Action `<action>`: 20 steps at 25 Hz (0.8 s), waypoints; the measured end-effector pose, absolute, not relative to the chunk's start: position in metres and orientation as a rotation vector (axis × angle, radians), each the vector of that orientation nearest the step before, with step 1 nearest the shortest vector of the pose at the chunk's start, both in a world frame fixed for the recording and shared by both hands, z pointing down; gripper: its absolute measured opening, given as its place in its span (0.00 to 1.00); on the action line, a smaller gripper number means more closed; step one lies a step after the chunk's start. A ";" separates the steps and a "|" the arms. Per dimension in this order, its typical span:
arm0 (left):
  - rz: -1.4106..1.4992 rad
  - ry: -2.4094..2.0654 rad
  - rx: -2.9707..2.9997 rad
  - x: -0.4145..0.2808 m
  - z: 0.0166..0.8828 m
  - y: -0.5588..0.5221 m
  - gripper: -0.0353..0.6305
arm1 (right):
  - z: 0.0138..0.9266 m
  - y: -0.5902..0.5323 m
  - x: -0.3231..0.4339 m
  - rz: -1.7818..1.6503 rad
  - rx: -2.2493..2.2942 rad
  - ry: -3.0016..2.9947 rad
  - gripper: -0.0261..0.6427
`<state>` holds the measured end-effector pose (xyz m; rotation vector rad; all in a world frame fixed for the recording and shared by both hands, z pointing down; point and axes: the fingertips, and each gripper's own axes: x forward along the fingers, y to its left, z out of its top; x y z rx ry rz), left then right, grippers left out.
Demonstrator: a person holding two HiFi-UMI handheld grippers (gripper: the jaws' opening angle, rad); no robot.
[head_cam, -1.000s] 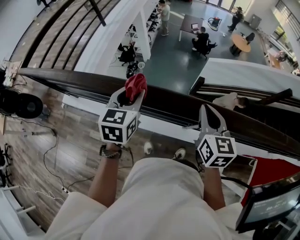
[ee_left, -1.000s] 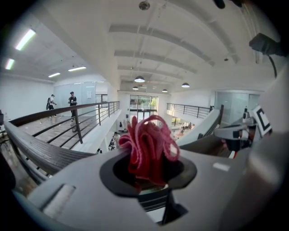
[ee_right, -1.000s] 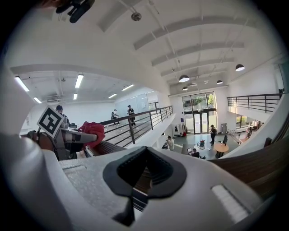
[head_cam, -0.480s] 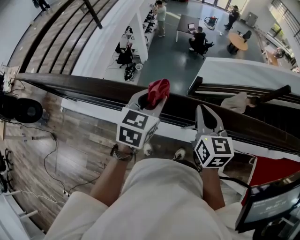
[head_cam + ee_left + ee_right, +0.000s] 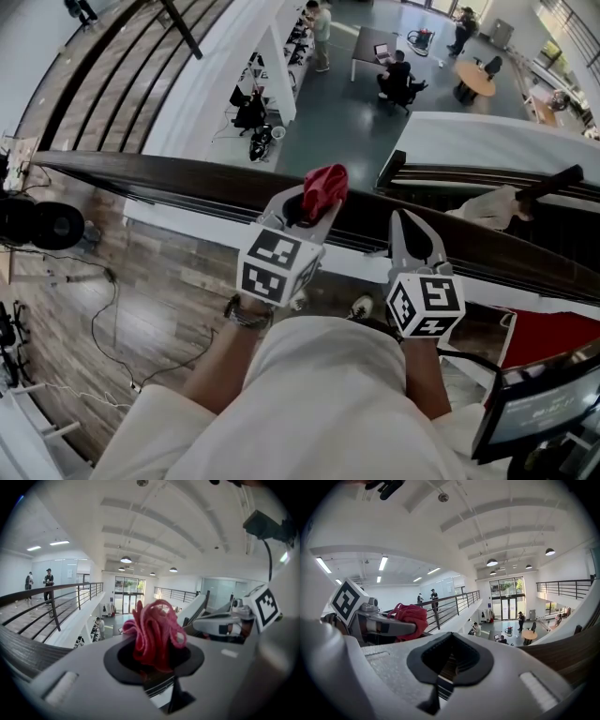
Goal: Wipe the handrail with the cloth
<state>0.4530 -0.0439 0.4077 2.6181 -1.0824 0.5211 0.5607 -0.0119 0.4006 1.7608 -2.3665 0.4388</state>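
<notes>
Overlapping handrail's [image 5: 169, 176] far edge, clamped cloth [image 5: 324, 184]

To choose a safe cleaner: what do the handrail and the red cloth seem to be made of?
The handrail is probably wood, dark brown with a smooth varnished look; faint lengthwise lines show, but coated metal is possible. The cloth is a soft red textile, matte, bunched in loose folds.
</notes>
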 end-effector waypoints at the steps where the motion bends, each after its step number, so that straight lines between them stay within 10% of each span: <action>1: 0.524 -1.077 2.621 0.456 0.407 -0.043 0.24 | 0.400 -0.012 0.562 0.439 1.763 -2.363 0.04; 20: 0.483 -1.052 2.610 0.427 0.417 -0.025 0.25 | 0.403 -0.012 0.564 0.434 1.778 -2.347 0.04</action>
